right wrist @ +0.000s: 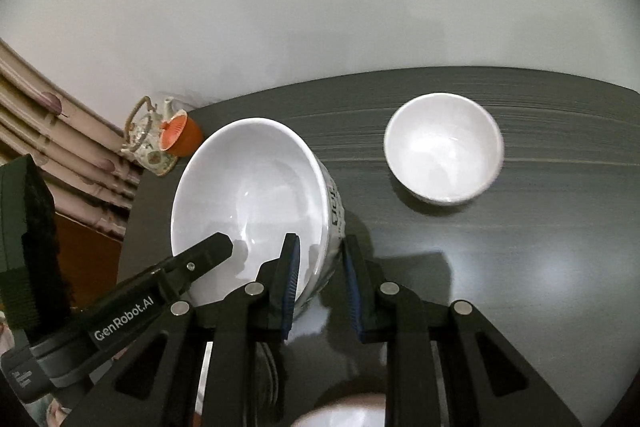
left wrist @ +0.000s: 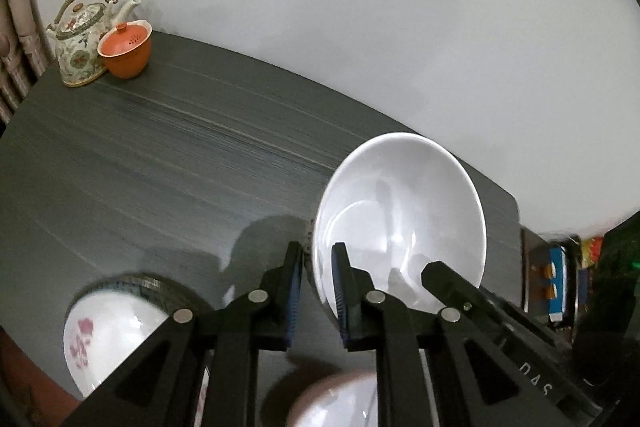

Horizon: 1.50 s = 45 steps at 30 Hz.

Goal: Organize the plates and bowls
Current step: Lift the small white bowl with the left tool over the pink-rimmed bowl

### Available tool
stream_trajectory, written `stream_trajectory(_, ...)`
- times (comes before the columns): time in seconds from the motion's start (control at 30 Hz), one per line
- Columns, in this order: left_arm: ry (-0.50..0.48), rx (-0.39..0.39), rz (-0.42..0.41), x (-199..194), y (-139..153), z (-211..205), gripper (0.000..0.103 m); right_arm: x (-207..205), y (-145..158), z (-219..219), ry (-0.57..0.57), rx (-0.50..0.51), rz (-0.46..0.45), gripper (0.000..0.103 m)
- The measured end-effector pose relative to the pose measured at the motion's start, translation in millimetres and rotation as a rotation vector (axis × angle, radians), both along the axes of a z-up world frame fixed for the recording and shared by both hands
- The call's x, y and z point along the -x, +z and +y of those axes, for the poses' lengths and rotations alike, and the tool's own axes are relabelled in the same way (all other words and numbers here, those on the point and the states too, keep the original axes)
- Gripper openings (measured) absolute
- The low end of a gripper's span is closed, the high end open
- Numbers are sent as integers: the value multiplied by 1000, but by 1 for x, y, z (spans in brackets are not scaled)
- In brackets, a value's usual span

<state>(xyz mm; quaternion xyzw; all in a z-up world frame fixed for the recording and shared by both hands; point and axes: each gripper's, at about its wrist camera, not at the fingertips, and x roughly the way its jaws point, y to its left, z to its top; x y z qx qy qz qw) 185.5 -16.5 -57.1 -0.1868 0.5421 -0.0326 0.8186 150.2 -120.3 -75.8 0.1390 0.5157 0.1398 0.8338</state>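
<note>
A large white bowl point(left wrist: 400, 211) with dark lettering on its outside point(right wrist: 248, 195) hangs tilted above the dark table point(left wrist: 160, 155). My left gripper point(left wrist: 318, 287) is shut on its left rim, one pad inside and one outside. My right gripper point(right wrist: 320, 279) is shut on the opposite wall in the same way. Each wrist view shows a finger of the other gripper reaching into the bowl point(left wrist: 440, 271) point(right wrist: 212, 247). A smaller white bowl point(right wrist: 444, 147) stands on the table to the right. A bowl with pink flowers point(left wrist: 104, 339) sits below, at the left.
A patterned teapot point(left wrist: 80, 39) and an orange lidded cup point(left wrist: 126, 51) stand in the table's far left corner against the white wall. A pale bowl rim point(right wrist: 344, 411) shows at the bottom edge. Beyond the right table edge are coloured items point(left wrist: 556, 275).
</note>
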Motion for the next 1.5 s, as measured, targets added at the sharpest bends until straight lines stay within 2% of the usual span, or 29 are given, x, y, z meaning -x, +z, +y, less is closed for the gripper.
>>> stream_trajectory(0.1, -15, 10, 2, 31, 15, -8, 15, 28, 12, -13, -21, -14, -6, 21)
stream_trajectory(0.3, -47, -4, -6, 89, 21, -30, 15, 85, 21, -26, -45, -34, -13, 22)
stream_trajectory(0.43, -69, -14, 4, 127, 11, -45, 15, 122, 12, -32, -70, -47, -9, 22)
stream_trajectory(0.57, -83, -18, 63, 148, -10, -58, 15, 153, -2, -40, -91, -39, 11, 23)
stream_trajectory(0.77, -98, -50, 120, 154, -38, -64, 15, 174, -33, -46, -112, -19, 73, 23)
stream_trajectory(1.0, -94, -73, 147, 153, -52, -68, 15, 177, -55, -45, -116, -5, 115, 23)
stream_trajectory(1.5, -95, -129, 176, 154, -67, -67, 15, 176, -72, -36, -101, 43, 141, 23)
